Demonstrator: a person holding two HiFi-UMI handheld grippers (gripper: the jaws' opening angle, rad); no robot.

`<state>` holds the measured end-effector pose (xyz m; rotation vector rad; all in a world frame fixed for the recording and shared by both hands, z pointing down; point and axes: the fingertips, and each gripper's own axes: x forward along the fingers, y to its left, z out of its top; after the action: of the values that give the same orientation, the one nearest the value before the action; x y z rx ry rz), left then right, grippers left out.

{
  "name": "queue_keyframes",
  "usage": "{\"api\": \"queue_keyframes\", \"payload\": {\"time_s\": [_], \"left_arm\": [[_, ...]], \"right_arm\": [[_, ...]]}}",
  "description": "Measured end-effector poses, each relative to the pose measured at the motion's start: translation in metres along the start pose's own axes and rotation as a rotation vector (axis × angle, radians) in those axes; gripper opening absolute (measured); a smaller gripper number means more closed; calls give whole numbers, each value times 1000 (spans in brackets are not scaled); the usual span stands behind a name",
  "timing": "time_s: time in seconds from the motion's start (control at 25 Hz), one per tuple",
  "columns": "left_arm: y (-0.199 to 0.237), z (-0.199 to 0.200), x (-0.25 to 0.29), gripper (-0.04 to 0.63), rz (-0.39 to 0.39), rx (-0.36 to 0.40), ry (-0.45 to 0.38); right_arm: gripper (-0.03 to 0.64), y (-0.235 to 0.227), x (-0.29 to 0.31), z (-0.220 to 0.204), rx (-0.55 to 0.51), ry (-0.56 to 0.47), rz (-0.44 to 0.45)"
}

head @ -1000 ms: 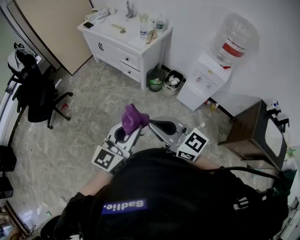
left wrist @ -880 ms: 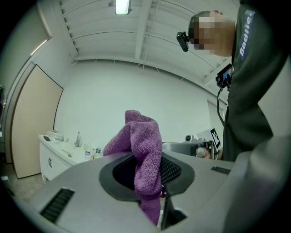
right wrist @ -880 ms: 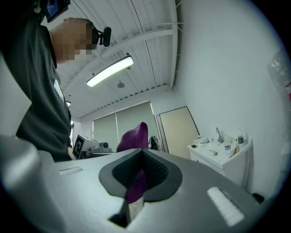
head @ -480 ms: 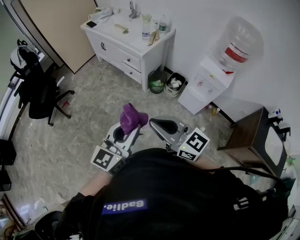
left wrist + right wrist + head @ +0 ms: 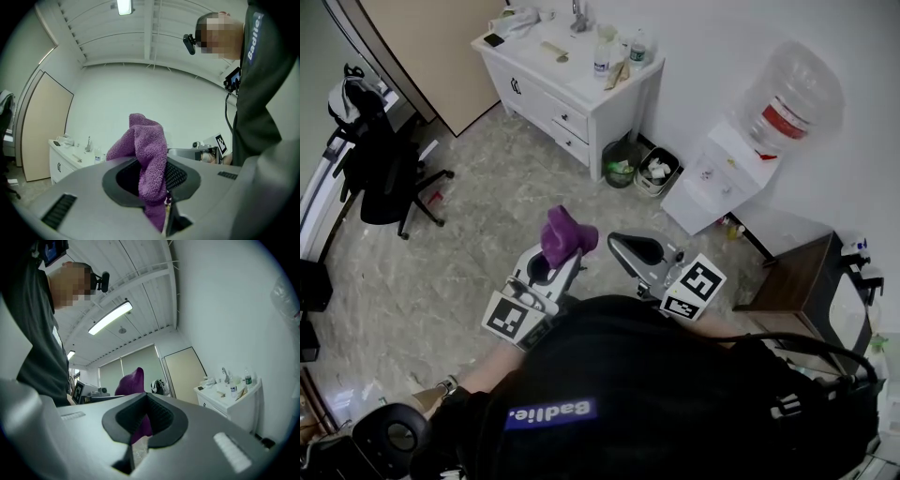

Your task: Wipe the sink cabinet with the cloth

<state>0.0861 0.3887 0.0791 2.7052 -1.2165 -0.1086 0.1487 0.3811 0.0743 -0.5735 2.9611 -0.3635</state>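
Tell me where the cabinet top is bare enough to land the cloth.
The widest bare patch on the cabinet top is the front strip between the brush and the bottles. A smaller one lies between the phone and the brush. The right end around the bottles and the back left corner by the phone are crowded.

Floor (image 5: 487,216): grey marbled tile. Far side, against the wall: white sink cabinet (image 5: 546,111). On its tabletop: faucet (image 5: 578,14), bottles (image 5: 637,49), dark phone (image 5: 494,40). Two bins (image 5: 621,164) just right of it, then water dispenser (image 5: 722,173). Office chair (image 5: 389,169) far left.
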Motion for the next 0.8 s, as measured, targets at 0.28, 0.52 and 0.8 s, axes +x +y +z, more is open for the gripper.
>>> {"api": "queue_keyframes", "payload": {"time_s": [0.28,0.52,0.8], "left_arm": [[66,6,18,84,-25,-5,-24],[162,29,31,84,-67,-10,-31],[247,45,48,84,-128,-19,-15]], "right_arm": [[-3,-33,60,2,-26,32,-12],[-3,-77,142,10,-21,38,-60],[-3,-116,215,20,-16,18,-138]]}}
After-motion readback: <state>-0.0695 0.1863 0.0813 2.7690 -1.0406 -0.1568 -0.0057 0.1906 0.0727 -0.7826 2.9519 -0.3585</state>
